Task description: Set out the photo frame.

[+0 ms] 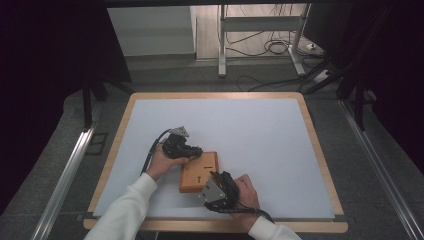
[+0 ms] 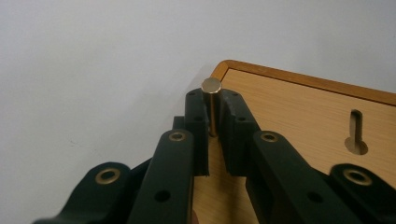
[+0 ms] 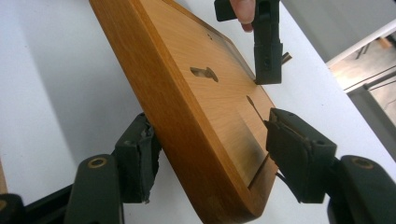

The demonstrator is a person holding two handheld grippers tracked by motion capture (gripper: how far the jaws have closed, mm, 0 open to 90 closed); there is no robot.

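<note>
White mat (image 1: pixel 260 145) on wood-rimmed table (image 1: pixel 320 160); grey floor, cables and metal stand legs beyond the far edge. Near the front edge, left of centre: wooden board (image 1: pixel 199 172), flat face up, with keyhole slots cut into it.

Left gripper (image 1: pixel 194 151), held in left hand (image 1: pixel 162 161), at far left corner of board. Left gripper view: jaws pressed almost together, pinching brass pin (image 2: pixel 212 105) between the pads; pin upright, flat round head clear above the fingertips, foot at the board (image 2: pixel 299 121) surface close to its rounded corner. Keyhole slot (image 2: pixel 356 133) visible to the right on the board face, apart from the pin.

Right gripper (image 1: pixel 216 179), held in right hand (image 1: pixel 246 192), at near right corner of board. Right gripper view: jaws spread partway, straddling the board (image 3: pixel 201 107) at its near corner, one pad (image 3: pixel 137 156) beside the outer edge, the other pad (image 3: pixel 299 149) over the top face. Left pad close to or touching the edge; contact of the other pad cannot be told. Board seen edge-on and slanted across this view, two slots on its face. Farther off, left gripper (image 3: pixel 267 56) standing upright on the board, tips down.
</note>
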